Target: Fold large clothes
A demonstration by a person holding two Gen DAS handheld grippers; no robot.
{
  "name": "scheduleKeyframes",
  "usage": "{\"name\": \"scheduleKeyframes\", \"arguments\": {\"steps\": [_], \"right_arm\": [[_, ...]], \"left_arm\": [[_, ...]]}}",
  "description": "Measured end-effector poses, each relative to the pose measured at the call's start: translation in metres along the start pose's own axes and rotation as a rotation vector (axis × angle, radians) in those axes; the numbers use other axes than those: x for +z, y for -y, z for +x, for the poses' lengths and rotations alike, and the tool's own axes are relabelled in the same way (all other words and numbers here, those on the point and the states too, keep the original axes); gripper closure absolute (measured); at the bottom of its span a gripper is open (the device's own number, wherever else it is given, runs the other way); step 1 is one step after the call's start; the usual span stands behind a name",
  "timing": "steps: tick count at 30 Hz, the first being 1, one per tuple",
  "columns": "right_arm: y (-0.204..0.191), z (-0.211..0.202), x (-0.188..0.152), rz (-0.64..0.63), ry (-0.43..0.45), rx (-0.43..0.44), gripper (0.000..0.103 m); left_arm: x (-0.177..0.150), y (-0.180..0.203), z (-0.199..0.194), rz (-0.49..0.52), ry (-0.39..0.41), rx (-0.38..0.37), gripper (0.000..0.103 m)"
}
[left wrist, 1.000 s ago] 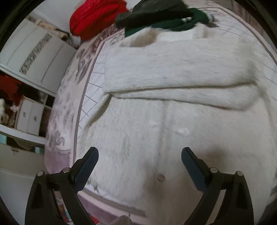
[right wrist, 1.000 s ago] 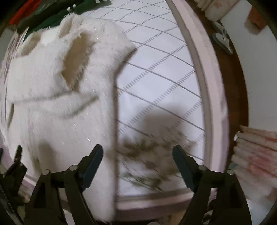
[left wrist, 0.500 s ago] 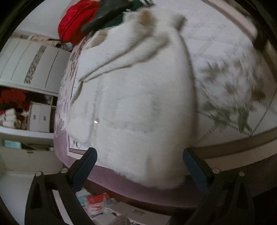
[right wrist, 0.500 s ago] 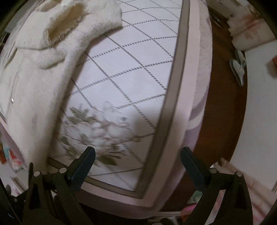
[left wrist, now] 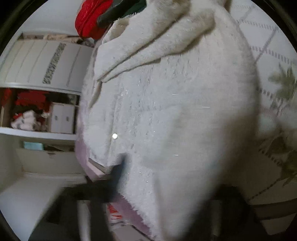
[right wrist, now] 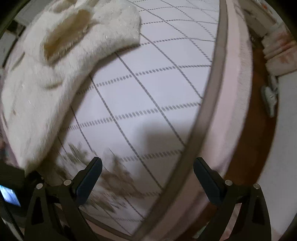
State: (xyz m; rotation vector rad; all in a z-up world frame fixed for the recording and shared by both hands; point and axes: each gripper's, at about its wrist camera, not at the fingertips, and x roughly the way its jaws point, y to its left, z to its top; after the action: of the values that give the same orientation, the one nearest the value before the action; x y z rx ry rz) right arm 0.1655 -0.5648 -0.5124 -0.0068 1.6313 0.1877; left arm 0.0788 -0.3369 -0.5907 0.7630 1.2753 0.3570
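A large fluffy white garment (left wrist: 167, 103) lies on the bed, its sleeve folded across the upper body. In the left wrist view its lower hem hangs close to the camera and covers most of my left gripper; only a blurred dark finger (left wrist: 117, 172) shows at its left edge, so I cannot tell how the jaws stand. In the right wrist view the garment (right wrist: 55, 70) lies to the upper left. My right gripper (right wrist: 147, 178) is open and empty over the bare bedspread, right of the garment.
The bedspread (right wrist: 148, 96) is white with a dashed grid, a floral print and a pink border (right wrist: 233, 103). A red garment (left wrist: 91, 18) and a dark green one (left wrist: 120, 11) lie at the far end. Shelves (left wrist: 37, 103) stand left; brown floor (right wrist: 259, 140) lies right.
The left gripper has closed in on the garment's lower hem, which now hides its fingers. The right gripper has swung back over the bedspread and stays open.
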Motion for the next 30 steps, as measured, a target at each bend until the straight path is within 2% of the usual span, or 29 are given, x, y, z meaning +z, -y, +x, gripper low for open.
{"name": "scheduleKeyframes", "arguments": {"steps": [1, 5, 7, 12, 16, 20, 21, 22, 24, 28, 30], "right_arm": [[0.007, 0.001, 0.005, 0.051, 0.0, 0.092, 0.003], [0.033, 0.011, 0.015, 0.26, -0.02, 0.463, 0.003], [0.043, 0.022, 0.022, 0.34, -0.022, 0.597, 0.003], [0.046, 0.041, 0.063, 0.444, 0.019, 0.828, 0.003], [0.035, 0.058, 0.082, 0.491, 0.028, 0.973, 0.003], [0.007, 0.07, 0.11, 0.49, 0.007, 1.03, 0.007], [-0.001, 0.07, 0.116, 0.486, 0.006, 1.031, 0.019], [-0.01, 0.072, 0.119, 0.491, 0.007, 1.013, 0.048], [-0.02, 0.067, 0.131, 0.485, 0.029, 0.921, 0.087], [-0.038, 0.031, 0.134, 0.52, 0.075, 0.835, 0.089], [-0.05, -0.002, 0.138, 0.526, 0.095, 0.807, 0.09]], "left_arm": [[0.002, -0.004, -0.004, -0.02, -0.001, -0.023, 0.089], [0.009, -0.024, -0.016, -0.071, 0.014, -0.031, 0.091], [0.013, -0.033, -0.018, -0.077, 0.02, -0.014, 0.091], [0.021, -0.045, -0.015, -0.075, 0.005, -0.027, 0.091], [0.026, -0.051, -0.008, -0.081, -0.012, -0.054, 0.091], [0.025, -0.057, -0.009, -0.114, -0.026, -0.099, 0.091], [0.025, -0.058, -0.009, -0.12, -0.026, -0.109, 0.091], [0.025, -0.061, -0.008, -0.128, -0.024, -0.123, 0.091], [0.022, -0.068, -0.006, -0.139, -0.022, -0.148, 0.091], [0.017, -0.092, -0.005, -0.169, -0.012, -0.237, 0.091], [0.014, -0.119, -0.003, -0.196, -0.004, -0.306, 0.091]]}}
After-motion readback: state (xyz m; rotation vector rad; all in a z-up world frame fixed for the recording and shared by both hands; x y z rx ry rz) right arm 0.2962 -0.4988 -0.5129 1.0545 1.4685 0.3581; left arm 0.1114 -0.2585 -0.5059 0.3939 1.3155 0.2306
